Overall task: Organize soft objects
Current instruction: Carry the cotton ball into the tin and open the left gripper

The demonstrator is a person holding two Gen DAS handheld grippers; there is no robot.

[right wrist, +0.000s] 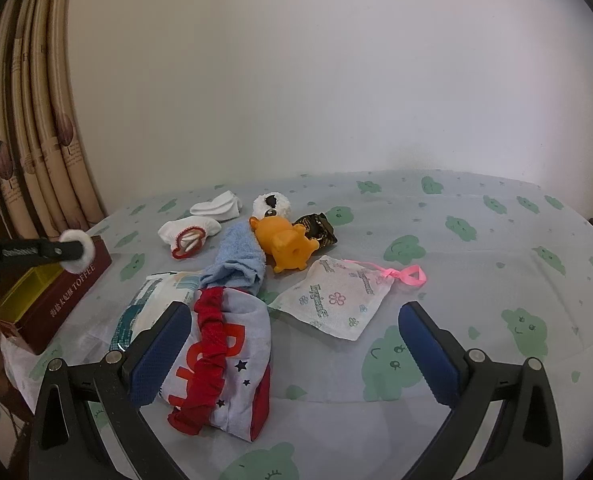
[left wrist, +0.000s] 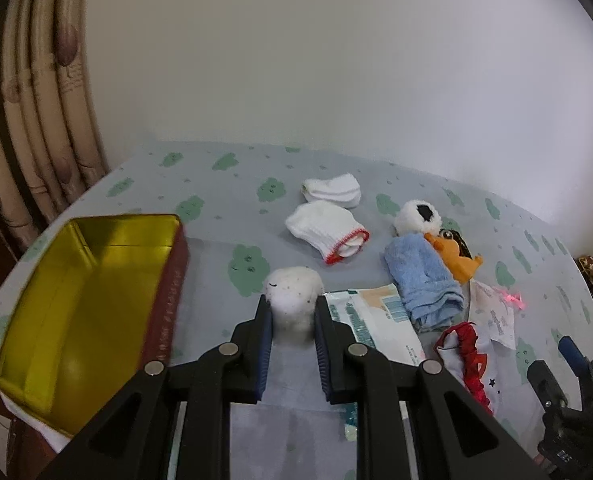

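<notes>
The left gripper point(left wrist: 292, 312) has its jaws clamped on a white fluffy ball point(left wrist: 294, 294) with dark specks, its lower part hidden between the pads, held just right of the open tin point(left wrist: 96, 280), whose near corner is cut off. The right gripper point(right wrist: 296, 348) hangs with jaws wide and empty over the red-trimmed cloth point(right wrist: 224, 360), right of the tin.

Open tin point(left wrist: 96, 280) sitting unobstructed at left; soft clutter crowding centre: socks point(left wrist: 328, 236), blue towel point(left wrist: 424, 280), wipes pack point(left wrist: 372, 320); right cloth point(right wrist: 496, 280) lying bare.

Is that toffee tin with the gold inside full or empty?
Empty, as far as shows. The tin is open and only its bare gold floor is visible; the white puff is in the left claw, outside it.
</notes>
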